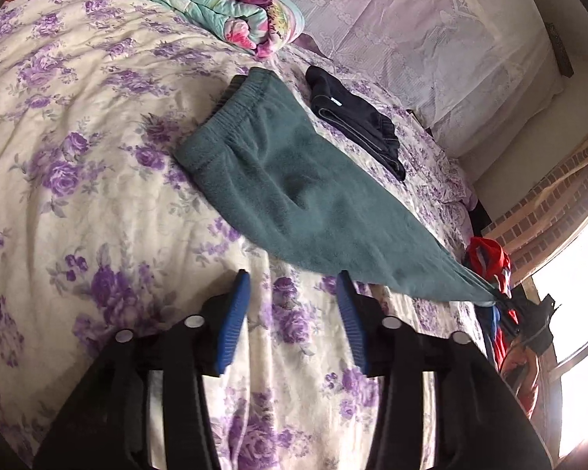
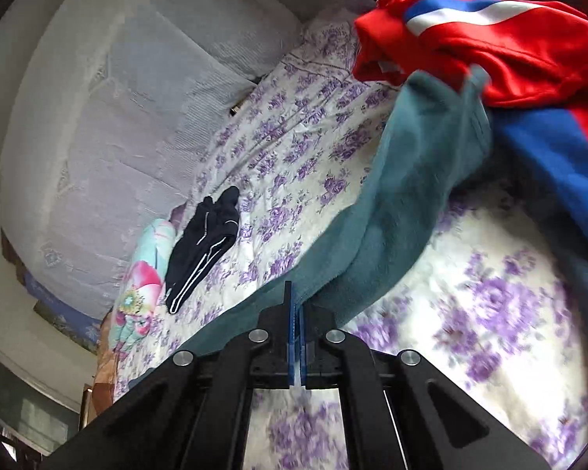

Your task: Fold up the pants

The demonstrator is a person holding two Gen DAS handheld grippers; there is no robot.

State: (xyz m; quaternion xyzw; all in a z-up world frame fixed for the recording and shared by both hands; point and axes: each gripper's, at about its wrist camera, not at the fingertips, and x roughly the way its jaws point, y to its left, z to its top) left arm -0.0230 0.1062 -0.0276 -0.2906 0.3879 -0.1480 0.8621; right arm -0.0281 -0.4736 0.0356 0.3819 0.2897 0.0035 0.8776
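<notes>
Green fleece pants (image 1: pixel 286 172) lie on the floral bed sheet (image 1: pixel 78 149), waistband far, leg end stretched and lifted to the right. My left gripper (image 1: pixel 294 305) is open and empty, hovering just in front of the pants. My right gripper (image 2: pixel 296 305) is shut on the green pants (image 2: pixel 403 196) at the leg end and holds it raised; it also shows in the left wrist view (image 1: pixel 494 301) at the pants' pinched tip.
Folded dark pants with white stripes (image 1: pixel 356 117) (image 2: pixel 204 243) lie beyond the green ones. A rolled floral quilt (image 1: pixel 211 4) sits at the bed's far side. A red-blue-white garment (image 2: pixel 509 51) lies beside the lifted leg. A padded headboard (image 1: pixel 411 31) and a window (image 1: pixel 584 305) flank the bed.
</notes>
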